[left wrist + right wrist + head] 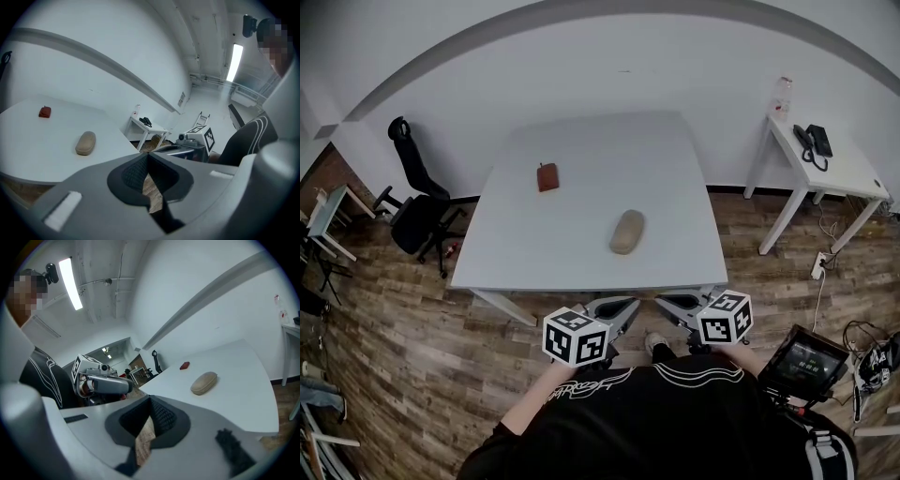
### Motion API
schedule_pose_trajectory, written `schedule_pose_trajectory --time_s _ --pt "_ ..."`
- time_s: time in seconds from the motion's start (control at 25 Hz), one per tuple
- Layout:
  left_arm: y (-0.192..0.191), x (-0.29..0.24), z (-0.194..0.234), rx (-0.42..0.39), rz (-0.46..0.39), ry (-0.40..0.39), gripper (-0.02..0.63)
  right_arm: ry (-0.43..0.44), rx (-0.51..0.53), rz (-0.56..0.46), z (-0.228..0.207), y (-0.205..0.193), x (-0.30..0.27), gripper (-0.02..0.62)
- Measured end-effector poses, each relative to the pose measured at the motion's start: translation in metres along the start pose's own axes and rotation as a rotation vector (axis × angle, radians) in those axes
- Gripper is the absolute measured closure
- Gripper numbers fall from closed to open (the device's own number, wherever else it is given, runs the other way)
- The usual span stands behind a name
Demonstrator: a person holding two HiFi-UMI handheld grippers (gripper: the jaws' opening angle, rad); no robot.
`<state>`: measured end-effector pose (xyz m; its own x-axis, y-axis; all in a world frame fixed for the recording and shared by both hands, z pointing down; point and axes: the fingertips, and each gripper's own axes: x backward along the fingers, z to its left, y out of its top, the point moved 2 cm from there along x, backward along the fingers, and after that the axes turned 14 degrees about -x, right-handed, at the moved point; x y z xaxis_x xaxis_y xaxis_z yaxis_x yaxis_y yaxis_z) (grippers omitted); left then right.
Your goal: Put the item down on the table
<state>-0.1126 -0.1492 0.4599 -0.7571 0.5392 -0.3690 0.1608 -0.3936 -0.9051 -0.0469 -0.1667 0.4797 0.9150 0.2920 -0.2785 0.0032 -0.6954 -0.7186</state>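
One tan case (pixel 627 232), one red pouch (pixel 547 176) on one table (pixel 600 141) (left gripper (pixel 619 305), right gripper (pixel 673 302): jaws together, empty)

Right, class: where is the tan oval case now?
In the head view the tan oval case lies on the white table, right of centre toward the near edge, apart from the small red item.

Left gripper (pixel 615 308) and right gripper (pixel 679 304) are both held low, side by side and near each other, marker cubes on top and jaws pointing forward, left jaws fully together with nothing between them, right jaws likewise together and empty.
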Motion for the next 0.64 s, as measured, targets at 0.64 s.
schedule_pose_trajectory --time_s 0.64 --pt "-0.004 0.001 -0.024 -0.069 0.015 0.011 0.601 -0.001 0.013 -0.009 0.02 -0.013 0.021 0.591"
